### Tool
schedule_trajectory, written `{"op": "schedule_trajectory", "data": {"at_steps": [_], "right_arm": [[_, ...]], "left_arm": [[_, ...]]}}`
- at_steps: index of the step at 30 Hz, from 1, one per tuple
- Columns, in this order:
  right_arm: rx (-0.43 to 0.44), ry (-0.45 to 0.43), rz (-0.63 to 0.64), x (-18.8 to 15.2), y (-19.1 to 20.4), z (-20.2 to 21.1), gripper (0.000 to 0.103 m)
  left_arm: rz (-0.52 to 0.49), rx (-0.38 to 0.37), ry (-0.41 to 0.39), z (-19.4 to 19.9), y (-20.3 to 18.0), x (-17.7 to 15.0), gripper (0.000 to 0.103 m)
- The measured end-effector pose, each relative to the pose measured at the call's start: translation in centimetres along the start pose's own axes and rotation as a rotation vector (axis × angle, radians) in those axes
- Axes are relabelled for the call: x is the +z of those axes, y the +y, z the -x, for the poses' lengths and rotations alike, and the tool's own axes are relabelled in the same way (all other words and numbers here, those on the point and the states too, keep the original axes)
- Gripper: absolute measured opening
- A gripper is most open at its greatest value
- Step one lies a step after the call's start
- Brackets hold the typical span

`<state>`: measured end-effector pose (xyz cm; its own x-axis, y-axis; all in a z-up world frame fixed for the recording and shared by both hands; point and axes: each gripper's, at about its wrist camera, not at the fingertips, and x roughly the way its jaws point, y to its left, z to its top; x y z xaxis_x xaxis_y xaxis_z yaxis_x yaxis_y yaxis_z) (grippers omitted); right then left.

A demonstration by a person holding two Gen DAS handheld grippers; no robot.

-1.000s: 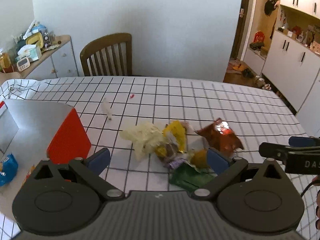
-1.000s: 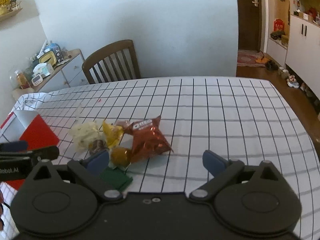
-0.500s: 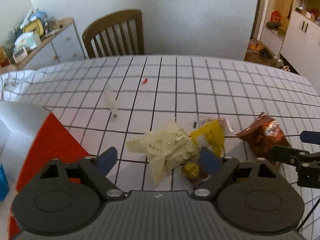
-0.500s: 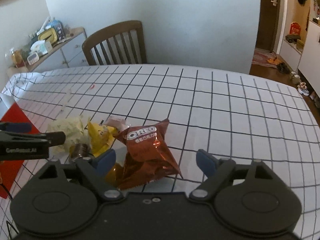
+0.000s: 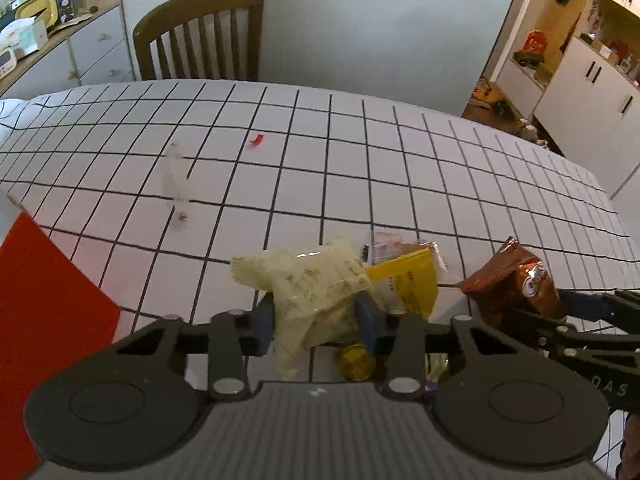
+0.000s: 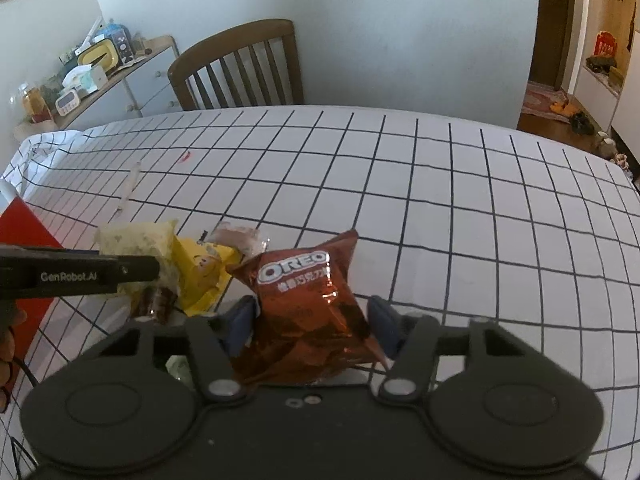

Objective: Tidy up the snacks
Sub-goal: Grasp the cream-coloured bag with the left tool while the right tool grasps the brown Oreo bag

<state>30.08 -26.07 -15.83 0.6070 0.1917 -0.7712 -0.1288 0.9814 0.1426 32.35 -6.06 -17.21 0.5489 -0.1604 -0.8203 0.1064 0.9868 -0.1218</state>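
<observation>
Both tongs closing at once, each with a packet between its jaws.

Left gripper [image 5: 316, 320]: jaws narrowing around the pale yellow packet [image 5: 312, 284], lower centre of the left view; the blue pads look to be at its sides, though a firm pinch cannot be confirmed.

Right gripper [image 6: 312, 324]: jaws narrowing around the brown cookie bag [image 6: 308, 304], lower centre of the right view.

Judgement: finish closing before lifting, and squeeze lightly (cookies crush). Lift the pale packet straight up, since the bright yellow packet [image 5: 404, 280] touches it and may drag.

The left view alone shows a gold candy [image 5: 354, 360] under the pile. The right view alone reads the bag's label and shows a small clear wrapper [image 6: 238, 238] behind.
</observation>
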Motion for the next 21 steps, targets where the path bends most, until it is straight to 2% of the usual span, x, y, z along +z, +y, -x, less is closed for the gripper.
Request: {"op": "schedule_trajectory", "data": {"at_steps": [6,14,21], "right_arm": [[-0.006,-0.003,0.004,-0.2,0.3,0.5,0.048],[-0.023,-0.036,-0.008,-0.3,0.4,2.8,0.045],[-0.015,-0.049,0.002,-1.2,1.8,5.5,0.045]], "left_arm": [[0.007,-0.028,-0.019,0.5,0.2,0.1,0.020],[-0.011,-0.042,-0.045,2.1,-0.2,-0.2,0.015],[-0.040,-0.041,-0.077,5.9,-0.9,-1.2,0.015]]}}
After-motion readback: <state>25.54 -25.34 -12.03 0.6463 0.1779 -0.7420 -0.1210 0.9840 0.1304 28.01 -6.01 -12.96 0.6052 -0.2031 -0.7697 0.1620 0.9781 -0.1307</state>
